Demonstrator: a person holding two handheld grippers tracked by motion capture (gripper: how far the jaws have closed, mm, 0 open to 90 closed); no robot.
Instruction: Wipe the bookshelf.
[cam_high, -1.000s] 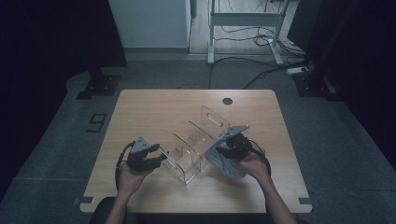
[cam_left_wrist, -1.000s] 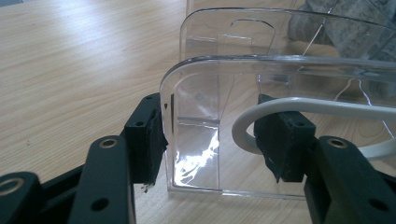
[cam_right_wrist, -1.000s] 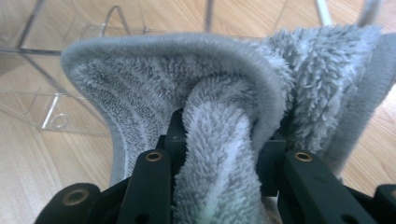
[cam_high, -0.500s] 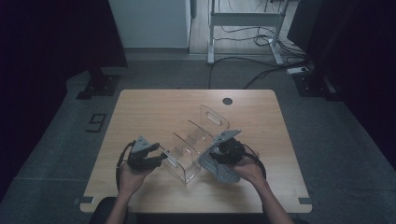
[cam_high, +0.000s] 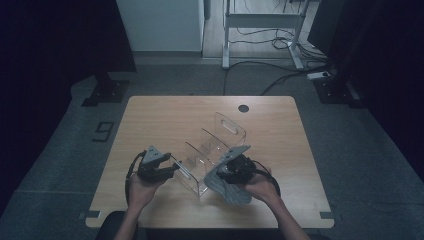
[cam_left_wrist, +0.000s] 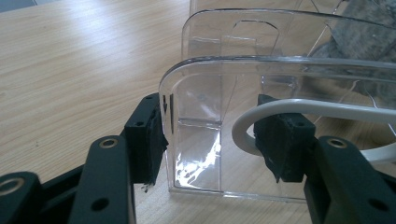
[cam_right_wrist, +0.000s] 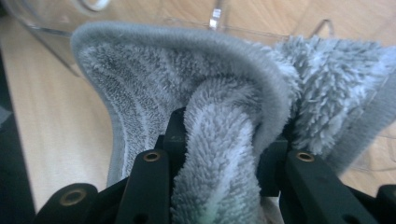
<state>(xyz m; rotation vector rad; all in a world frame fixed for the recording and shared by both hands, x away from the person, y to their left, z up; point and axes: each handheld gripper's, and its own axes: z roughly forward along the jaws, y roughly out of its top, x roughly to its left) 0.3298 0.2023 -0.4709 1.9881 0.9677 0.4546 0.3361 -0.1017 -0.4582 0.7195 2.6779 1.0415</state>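
My left gripper (cam_high: 167, 171) stood at the near-left end of the clear plastic divided organiser (cam_high: 212, 152), which rested on the light wooden tabletop (cam_high: 165, 120) slightly toward my side of its centre. In the left gripper view, its jaws straddled the organiser's rounded end wall (cam_left_wrist: 224, 121): one black pad (cam_left_wrist: 147, 135) lay against the outer face of that wall, and the other pad (cam_left_wrist: 282, 144) sat inside the compartment, beside a white cable (cam_left_wrist: 299, 108) that curved past it. I could not tell whether the pads pressed on the wall – no clear contact showed on the inner side.

My right gripper (cam_high: 227, 172) was at the near-right side of the organiser. Its jaws were clenched on a grey, fluffy microfibre cloth (cam_right_wrist: 219, 154): in the right gripper view, a thick fold of the pile was squeezed between the two black pads, and the rest of the cloth bulged up and spread outward above them. The cloth's bound edge (cam_right_wrist: 187, 42) arched in front of the organiser's clear wall. In the high view the cloth (cam_high: 232, 192) hung below the right gripper – its lower part lay on the tabletop just beside the organiser's near corner.

A round dark hole (cam_high: 243, 108) marked the far part of the tabletop, well apart from the organiser.
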